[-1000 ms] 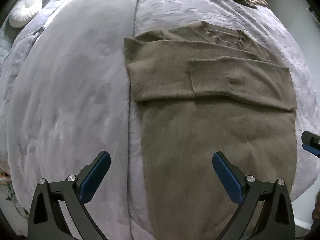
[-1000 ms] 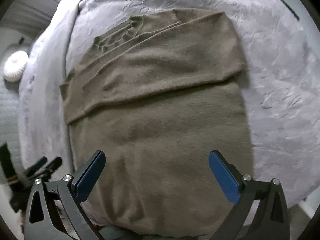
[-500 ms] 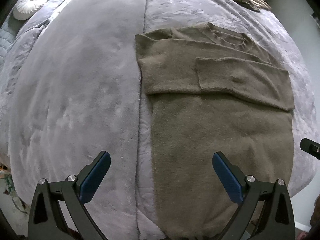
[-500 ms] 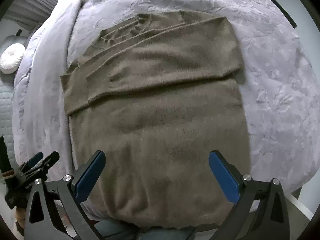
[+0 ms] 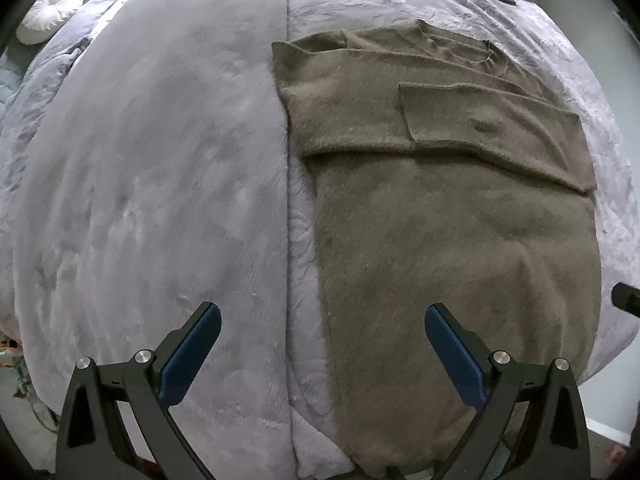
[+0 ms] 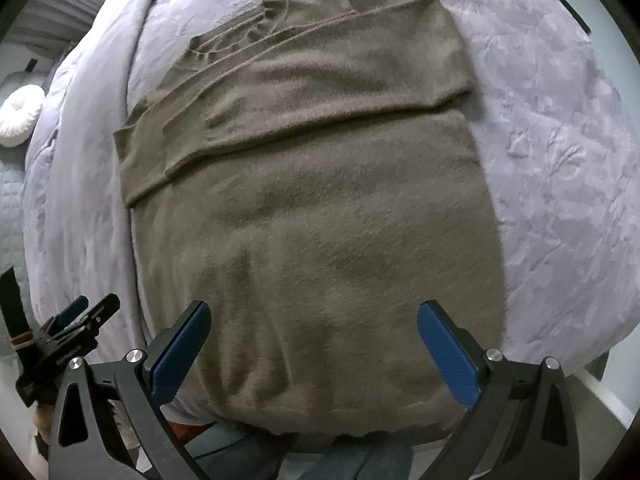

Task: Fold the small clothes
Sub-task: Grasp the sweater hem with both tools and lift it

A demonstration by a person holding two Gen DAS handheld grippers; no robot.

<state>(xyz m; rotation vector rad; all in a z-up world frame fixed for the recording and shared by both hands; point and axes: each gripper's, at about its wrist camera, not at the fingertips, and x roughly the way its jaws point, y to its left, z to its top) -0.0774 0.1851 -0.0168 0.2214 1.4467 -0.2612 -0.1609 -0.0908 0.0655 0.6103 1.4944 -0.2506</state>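
Both grippers have pulled back from the sweater (image 6: 312,216), which lies flat on the bed (image 6: 560,140), sleeves folded across. Left gripper (image 5: 320,344) and right gripper (image 6: 312,340) hang wide, empty. Fuzzy knit could slip from a shallow hem pinch, skewing the fold.

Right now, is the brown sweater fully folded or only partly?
Partly folded. On the sweater, both sleeves lie crossed over the chest, but the body is spread flat at full length on the bed.
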